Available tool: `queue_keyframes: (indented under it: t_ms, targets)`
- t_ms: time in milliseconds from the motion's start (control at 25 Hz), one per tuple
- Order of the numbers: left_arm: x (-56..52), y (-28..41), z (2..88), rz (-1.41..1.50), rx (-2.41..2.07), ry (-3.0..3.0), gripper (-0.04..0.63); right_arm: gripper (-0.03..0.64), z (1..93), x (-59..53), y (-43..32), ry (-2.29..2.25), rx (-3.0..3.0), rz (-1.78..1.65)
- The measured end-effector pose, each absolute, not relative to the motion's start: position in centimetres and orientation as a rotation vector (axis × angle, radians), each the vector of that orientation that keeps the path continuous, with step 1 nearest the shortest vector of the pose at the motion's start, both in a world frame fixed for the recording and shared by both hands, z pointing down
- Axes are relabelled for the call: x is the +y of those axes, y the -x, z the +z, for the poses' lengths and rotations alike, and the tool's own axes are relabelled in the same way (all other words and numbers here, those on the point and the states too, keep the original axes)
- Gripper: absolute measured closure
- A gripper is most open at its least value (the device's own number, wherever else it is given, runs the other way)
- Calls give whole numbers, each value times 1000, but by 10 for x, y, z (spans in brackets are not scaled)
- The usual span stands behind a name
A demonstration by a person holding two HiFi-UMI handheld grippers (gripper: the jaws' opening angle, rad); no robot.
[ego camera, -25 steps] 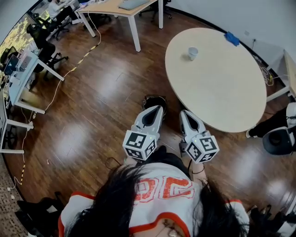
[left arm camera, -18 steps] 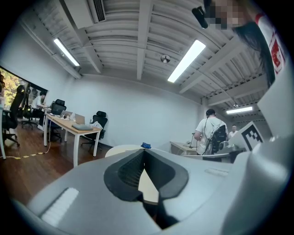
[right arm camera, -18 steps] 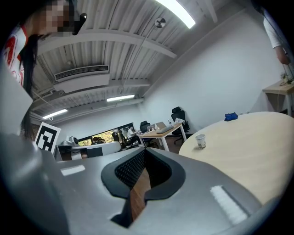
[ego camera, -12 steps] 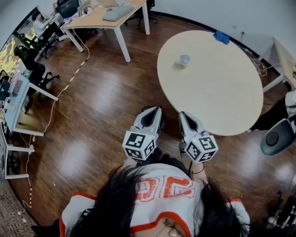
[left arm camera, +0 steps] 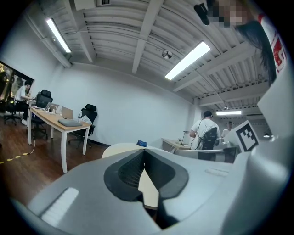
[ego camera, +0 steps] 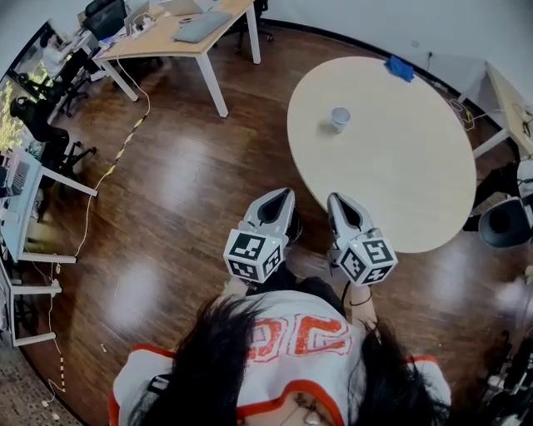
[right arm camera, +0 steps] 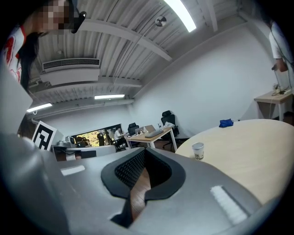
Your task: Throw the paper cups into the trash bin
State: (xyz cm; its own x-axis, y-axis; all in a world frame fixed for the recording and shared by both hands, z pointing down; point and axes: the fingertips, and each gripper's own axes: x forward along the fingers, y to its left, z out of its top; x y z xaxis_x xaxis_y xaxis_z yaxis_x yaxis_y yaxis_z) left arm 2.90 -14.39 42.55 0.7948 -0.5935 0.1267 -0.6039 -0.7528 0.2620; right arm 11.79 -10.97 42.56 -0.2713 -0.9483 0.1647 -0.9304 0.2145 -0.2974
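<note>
Two claws side by side in the lower middle of the head view, left claw and right claw, each smooth grey-white plastic tapering to a point, each pinched shut on nothing. Inside each, two dark ribbed pads meeting at the tips, with a narrow leaf-shaped slit lower down. Behind each claw one marker cube, white with black squares, two in all. Just beyond the right claw's tip, the near edge of one round table, pale beige and smooth. On it, well apart from both claws and toward the upper middle of the frame, one paper cup, white, upright, slightly tapered. At the table's far edge, one small crumpled blue thing. Underneath, a dark glossy plank floor with soft patches of light. In the upper left, one rectangular desk with pale top and white legs, one flat grey laptop on it, black office chairs close by. Along the bottom edge, dark hair and a white shirt with orange print.
</note>
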Motion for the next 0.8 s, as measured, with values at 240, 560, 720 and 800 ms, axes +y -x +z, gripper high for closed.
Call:
queue_keyframes:
  t_ms: [240, 560, 720, 800]
  targets:
    - [-167, -35, 433, 76, -877, -2690, 595, 615, 437, -124, -124, 1919, 2410, -553]
    - [-175, -65, 439, 122, -819, -2683, 595, 614, 453, -173, -162, 1951, 2563, -478]
    - [-181, -78, 439, 137, -833, -2667, 595, 615, 462, -205, -185, 1963, 2615, -481]
    - [-184, -84, 441, 137, -841, -2655, 595, 615, 470, -219, -193, 1960, 2645, -492]
